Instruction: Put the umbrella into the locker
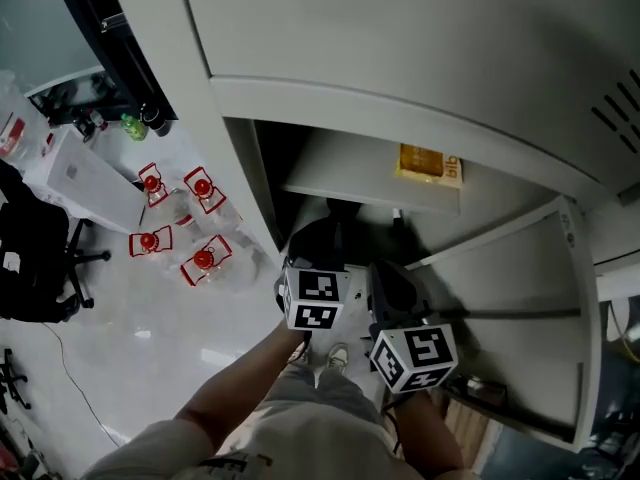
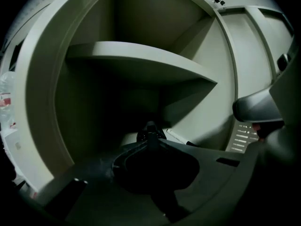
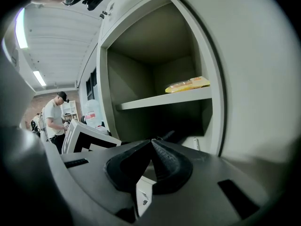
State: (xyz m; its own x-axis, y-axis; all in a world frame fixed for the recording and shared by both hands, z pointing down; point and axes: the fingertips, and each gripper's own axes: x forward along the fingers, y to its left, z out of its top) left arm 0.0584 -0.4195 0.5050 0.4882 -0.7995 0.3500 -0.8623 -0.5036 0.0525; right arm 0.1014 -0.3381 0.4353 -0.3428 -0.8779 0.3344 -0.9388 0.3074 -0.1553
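The grey locker (image 1: 400, 98) stands open in front of me, with a shelf (image 1: 370, 178) across it. In the dark compartment under the shelf lies a black bundle, the umbrella (image 1: 322, 236). It shows as a dark lump (image 2: 149, 130) just past my left gripper's (image 2: 150, 138) tips. That gripper (image 1: 312, 260) is shut, and I cannot tell whether it touches the umbrella. My right gripper (image 1: 392, 286) hovers beside it at the locker mouth. Its jaws (image 3: 151, 143) meet at the tips with nothing held between them.
A yellow packet (image 1: 430, 163) lies on the shelf. The locker door (image 1: 520, 308) hangs open at the right. A white pen-like stick (image 2: 176, 138) lies on the locker floor. Several red-capped water bottles (image 1: 180, 233) and an office chair (image 1: 40, 258) stand at left. A person (image 3: 55, 119) stands far behind.
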